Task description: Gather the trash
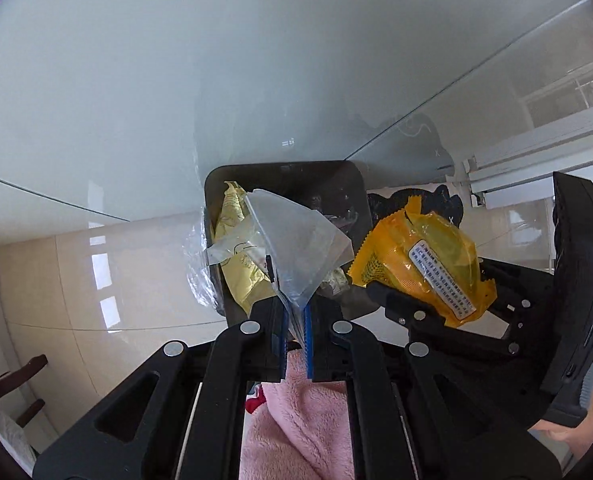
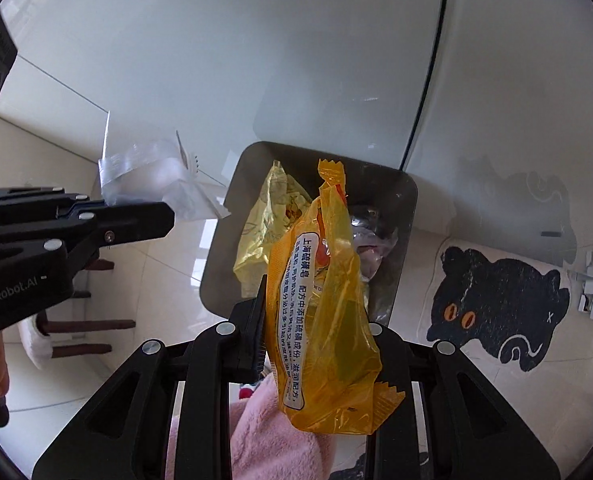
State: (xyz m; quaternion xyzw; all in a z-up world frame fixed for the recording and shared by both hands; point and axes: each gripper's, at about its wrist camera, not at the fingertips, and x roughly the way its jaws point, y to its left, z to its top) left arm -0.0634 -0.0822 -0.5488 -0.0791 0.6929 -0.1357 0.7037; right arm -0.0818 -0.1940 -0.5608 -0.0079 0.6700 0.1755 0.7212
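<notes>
My left gripper (image 1: 295, 312) is shut on a clear plastic bag (image 1: 296, 240), which stands up out of the blue pads. My right gripper (image 2: 316, 320) is shut on an orange-yellow wrapper (image 2: 324, 312) with printed text; that wrapper (image 1: 424, 264) also shows at the right of the left wrist view. Both hang over a dark rectangular bin (image 1: 348, 184) under the glass table edge. The bin (image 2: 404, 208) holds a pale yellow wrapper (image 2: 272, 216) and some crumpled clear plastic (image 2: 370, 232). In the right wrist view the left gripper (image 2: 164, 216) comes in from the left with the clear bag (image 2: 152, 176).
A white glass table top (image 1: 176, 80) fills the upper part of both views. A black cat floor mat (image 2: 496, 300) lies right of the bin on the pale tiled floor (image 1: 56, 272). A pink fleece sleeve (image 1: 296, 420) shows below the grippers. Dark chair legs (image 2: 92, 324) stand at the left.
</notes>
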